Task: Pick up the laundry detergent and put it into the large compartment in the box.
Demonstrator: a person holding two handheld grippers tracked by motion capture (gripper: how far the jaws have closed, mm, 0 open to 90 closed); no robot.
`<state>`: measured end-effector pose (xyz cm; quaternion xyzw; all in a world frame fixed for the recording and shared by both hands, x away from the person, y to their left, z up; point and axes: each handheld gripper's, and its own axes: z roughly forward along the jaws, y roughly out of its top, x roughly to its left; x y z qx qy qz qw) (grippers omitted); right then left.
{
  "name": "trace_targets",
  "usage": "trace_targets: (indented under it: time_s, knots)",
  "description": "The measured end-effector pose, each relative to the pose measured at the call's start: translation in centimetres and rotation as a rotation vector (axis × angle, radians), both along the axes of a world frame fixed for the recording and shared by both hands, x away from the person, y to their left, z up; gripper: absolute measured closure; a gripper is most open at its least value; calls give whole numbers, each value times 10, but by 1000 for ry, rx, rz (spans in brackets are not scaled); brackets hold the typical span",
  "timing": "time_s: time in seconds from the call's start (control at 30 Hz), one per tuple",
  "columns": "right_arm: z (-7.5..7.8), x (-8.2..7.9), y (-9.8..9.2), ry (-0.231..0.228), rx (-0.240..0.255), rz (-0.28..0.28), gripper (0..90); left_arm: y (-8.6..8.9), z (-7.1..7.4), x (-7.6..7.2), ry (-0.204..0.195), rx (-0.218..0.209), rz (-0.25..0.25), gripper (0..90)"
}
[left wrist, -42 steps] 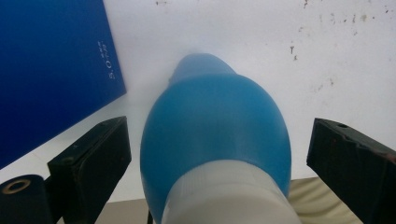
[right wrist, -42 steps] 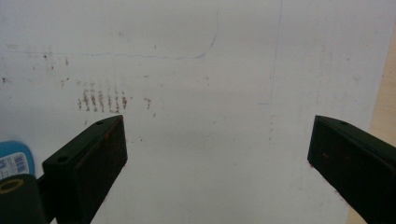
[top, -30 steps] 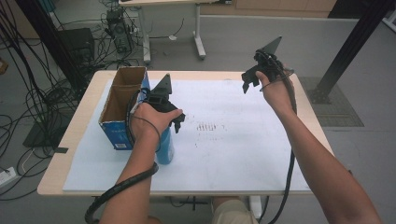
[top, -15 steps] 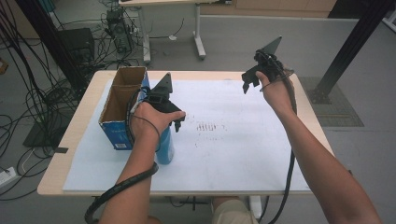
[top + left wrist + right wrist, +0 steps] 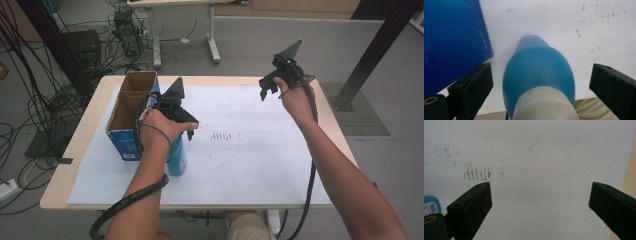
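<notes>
As we look down from the high view, we list what we find.

Table: we see a wooden table [image 5: 334, 125] covered by a white sheet [image 5: 250, 165].

Bottle: a blue bottle [image 5: 177, 156] stands upright on the sheet, just beside the box; in the left gripper view we look down on its pale cap end and blue body [image 5: 539, 75].

Box: an open blue cardboard box [image 5: 131, 107] sits at the table's left side; its blue wall [image 5: 451, 42] is just beside the bottle.

Left gripper: we find the left gripper [image 5: 188, 126] held above the bottle. Its jaws stand wide apart, one on each side of the bottle, neither touching it.

Right gripper: the right gripper [image 5: 266, 90] is held up over the far right part of the table, well apart from the bottle. Its jaws are spread wide with nothing between them.

Marks: we see a patch of reddish-brown specks [image 5: 477, 173] on the sheet near its middle, and faint blue pen lines [image 5: 534, 146] beyond them.
</notes>
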<state>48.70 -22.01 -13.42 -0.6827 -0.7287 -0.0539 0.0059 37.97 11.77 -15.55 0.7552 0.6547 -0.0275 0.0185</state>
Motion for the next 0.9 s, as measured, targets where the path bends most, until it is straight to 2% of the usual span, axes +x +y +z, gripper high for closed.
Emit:
trace_targets:
  time_s: [0.9]
  knots:
    - [-3, 1, 3, 6, -4, 3, 48, -5, -3, 0, 4, 30, -3, 58]
